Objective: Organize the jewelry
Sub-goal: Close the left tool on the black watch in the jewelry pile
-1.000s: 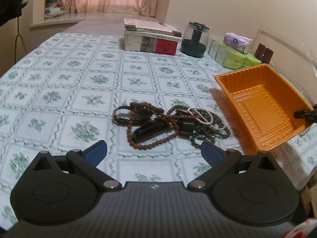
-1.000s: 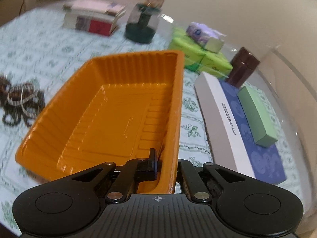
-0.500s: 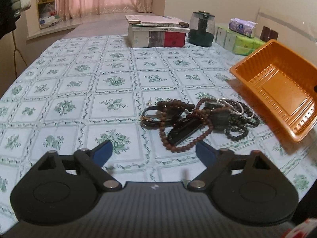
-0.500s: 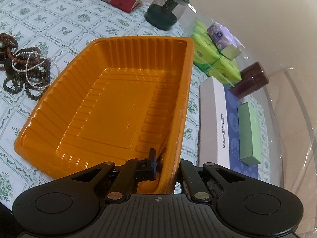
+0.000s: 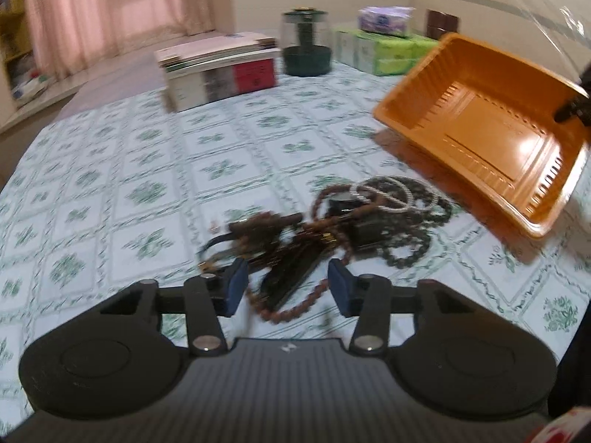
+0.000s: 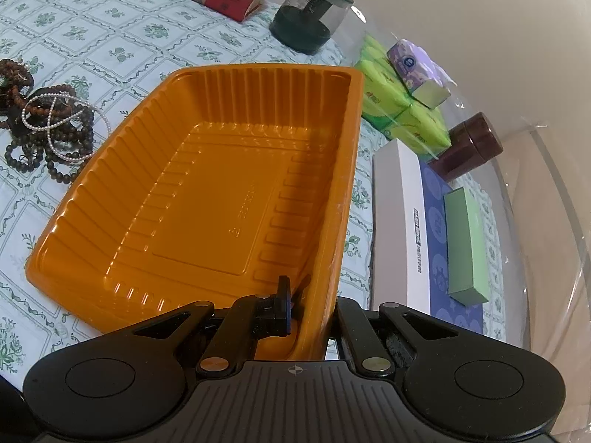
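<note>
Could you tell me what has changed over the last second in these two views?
The left gripper has closed in on the jewelry pile, its open fingers narrowed around the nearest beads but not yet gripping. The right gripper has lifted and tilted the orange tray, which it still clamps by the wall. The pile itself, the books and tissue packs have stayed put.

A table in a green floral cloth (image 5: 155, 170) carries a jewelry pile (image 5: 332, 232), books (image 5: 218, 70), a jar (image 5: 306, 46), green tissue packs (image 6: 402, 110) and a box (image 6: 410, 221).
</note>
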{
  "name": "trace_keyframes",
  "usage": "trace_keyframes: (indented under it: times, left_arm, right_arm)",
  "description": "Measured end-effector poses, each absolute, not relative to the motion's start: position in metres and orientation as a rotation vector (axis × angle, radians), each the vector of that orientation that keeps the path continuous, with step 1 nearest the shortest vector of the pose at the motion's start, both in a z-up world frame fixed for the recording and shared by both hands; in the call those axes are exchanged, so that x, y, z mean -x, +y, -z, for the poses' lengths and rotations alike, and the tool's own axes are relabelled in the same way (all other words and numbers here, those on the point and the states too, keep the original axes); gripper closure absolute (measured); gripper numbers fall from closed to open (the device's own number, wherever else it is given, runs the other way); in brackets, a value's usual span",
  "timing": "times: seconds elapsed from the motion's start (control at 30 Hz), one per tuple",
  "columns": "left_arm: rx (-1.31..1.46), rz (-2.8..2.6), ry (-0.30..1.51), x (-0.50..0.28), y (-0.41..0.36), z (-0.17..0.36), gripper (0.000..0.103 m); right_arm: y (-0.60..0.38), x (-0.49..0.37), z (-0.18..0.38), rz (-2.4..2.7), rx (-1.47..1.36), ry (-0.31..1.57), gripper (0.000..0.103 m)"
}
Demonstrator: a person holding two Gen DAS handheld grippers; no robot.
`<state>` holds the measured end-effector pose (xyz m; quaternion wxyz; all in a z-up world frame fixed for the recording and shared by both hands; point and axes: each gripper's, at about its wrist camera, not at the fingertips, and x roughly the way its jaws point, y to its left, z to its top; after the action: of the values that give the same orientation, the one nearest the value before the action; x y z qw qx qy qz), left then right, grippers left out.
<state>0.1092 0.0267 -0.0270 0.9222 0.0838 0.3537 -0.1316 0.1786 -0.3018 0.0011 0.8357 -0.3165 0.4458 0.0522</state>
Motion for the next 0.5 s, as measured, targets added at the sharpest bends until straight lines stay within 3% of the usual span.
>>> trace_keyframes:
  times: [0.33,0.5]
  left_arm:
    - [-0.114,0.303,0.732,-0.130,-0.016,0.041,0.061]
    - [-0.066,0.276,0.755,-0.142,-0.026,0.051,0.070]
  right_arm:
    - [-0.302,-0.180,0.001,-0.113,0.654,0.946,0.098]
    - [-0.303,-0.180,0.002,-0.114,0.652,0.943,0.098]
